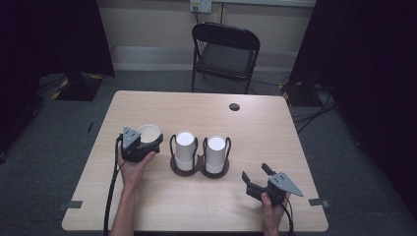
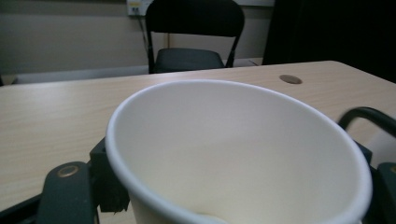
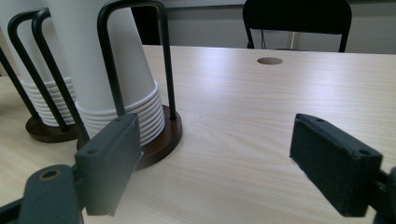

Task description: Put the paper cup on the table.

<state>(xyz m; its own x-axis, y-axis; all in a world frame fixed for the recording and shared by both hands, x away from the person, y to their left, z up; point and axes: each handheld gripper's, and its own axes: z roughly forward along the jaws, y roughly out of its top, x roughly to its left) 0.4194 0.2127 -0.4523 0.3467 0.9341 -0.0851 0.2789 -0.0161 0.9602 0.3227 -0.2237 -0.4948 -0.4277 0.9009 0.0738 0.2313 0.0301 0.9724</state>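
My left gripper [image 1: 149, 143] is shut on a white paper cup [image 1: 148, 132] at the table's left, mouth up. In the left gripper view the cup [image 2: 233, 140] sits between the jaws with its empty inside showing. Just to its right stands a dark brown cup holder [image 1: 199, 170] with black wire loops and two stacks of upside-down white cups [image 1: 186, 147] [image 1: 215, 150]. My right gripper [image 1: 255, 177] is open near the front right of the table, apart from the holder. Its pads [image 3: 109, 163] frame bare tabletop, with the nearer cup stack [image 3: 102, 70] ahead on the left.
The light wood table [image 1: 255, 123] has a round cable hole [image 1: 234, 106] at the back right. A black folding chair [image 1: 226, 51] stands behind the far edge. Cables trail from both grippers toward the front edge. Dark curtains flank the room.
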